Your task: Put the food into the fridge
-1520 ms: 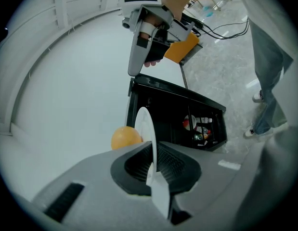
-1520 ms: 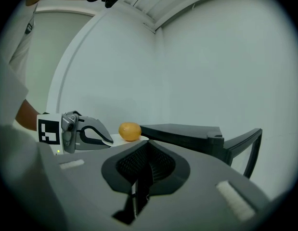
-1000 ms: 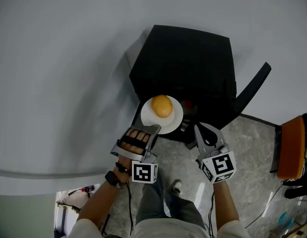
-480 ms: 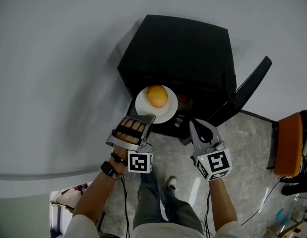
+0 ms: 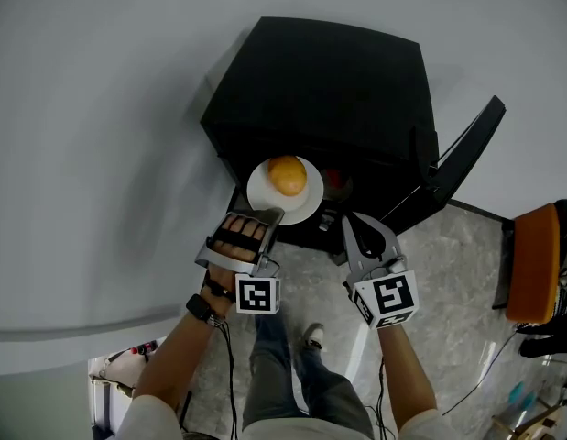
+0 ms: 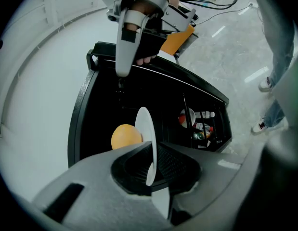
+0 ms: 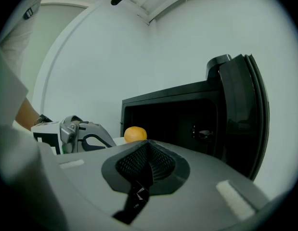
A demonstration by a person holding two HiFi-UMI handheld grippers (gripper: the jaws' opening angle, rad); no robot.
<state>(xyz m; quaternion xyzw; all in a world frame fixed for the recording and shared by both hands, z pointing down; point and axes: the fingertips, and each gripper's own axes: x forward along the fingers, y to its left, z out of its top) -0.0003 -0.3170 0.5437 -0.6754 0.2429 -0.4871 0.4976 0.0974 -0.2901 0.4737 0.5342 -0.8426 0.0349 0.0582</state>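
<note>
We've moved the plate (image 5: 305,205) nearer the open fridge (image 5: 329,81); our left gripper (image 5: 269,214) pinches its six-o'clock rim, orange (image 5: 287,175) aboard, not yet inside. Our right gripper (image 5: 350,221), at the plate's four o'clock, is closed and empty.

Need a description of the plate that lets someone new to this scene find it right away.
Start at the open black fridge in the middle of the head view. Just in front of its opening, the left claw pinches the rim of a round white plate. It is the only white disc there, and it carries a single orange fruit.
</note>
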